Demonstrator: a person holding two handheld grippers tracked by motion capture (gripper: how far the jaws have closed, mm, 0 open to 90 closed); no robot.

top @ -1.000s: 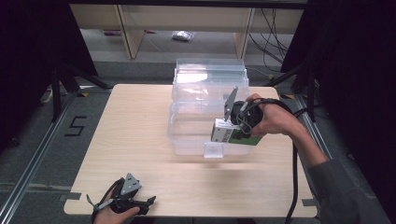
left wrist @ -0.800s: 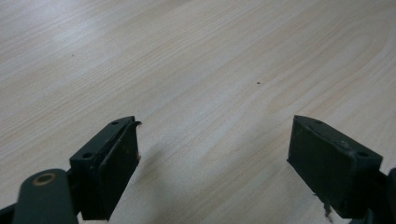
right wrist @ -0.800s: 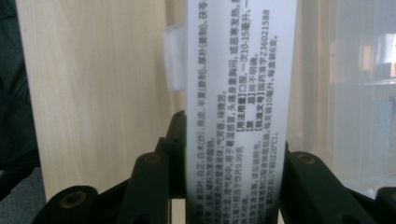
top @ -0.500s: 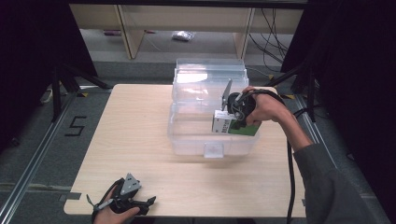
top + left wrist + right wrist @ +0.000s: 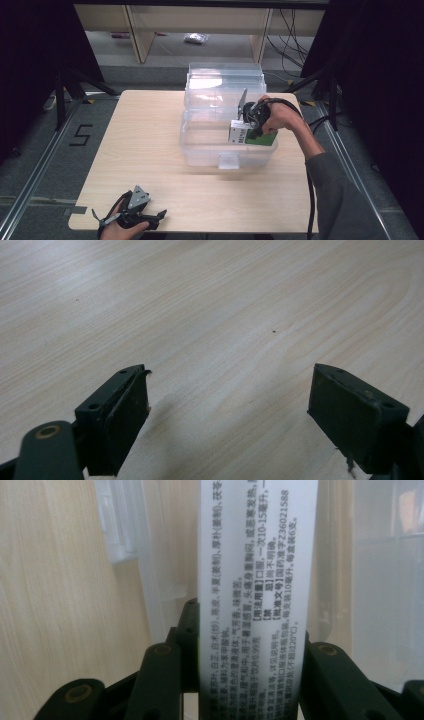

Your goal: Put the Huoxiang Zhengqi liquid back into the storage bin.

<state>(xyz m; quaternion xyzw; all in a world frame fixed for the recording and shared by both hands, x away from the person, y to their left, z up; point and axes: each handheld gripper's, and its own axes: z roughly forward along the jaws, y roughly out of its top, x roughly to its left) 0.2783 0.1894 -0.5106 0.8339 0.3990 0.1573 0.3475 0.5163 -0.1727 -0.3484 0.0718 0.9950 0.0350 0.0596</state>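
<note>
Pale wood grain covers the tabletop (image 5: pixel 150 150), which stands on a grey floor before dark curtains. Over its far right part, the right tongs (image 5: pixel 250 125) are clamped on a white and green box (image 5: pixel 250 135); in the right gripper view the box's (image 5: pixel 257 580) printed white side runs straight up from between the two black jaws, which press it from either side. Around the tongs and box stands a clear plastic bin (image 5: pixel 220 150), its lid (image 5: pixel 225 80) raised behind them. Well apart, at the near left edge, the left tongs (image 5: pixel 157 216) lie low over bare wood, jaws wide apart with nothing between them.
</note>
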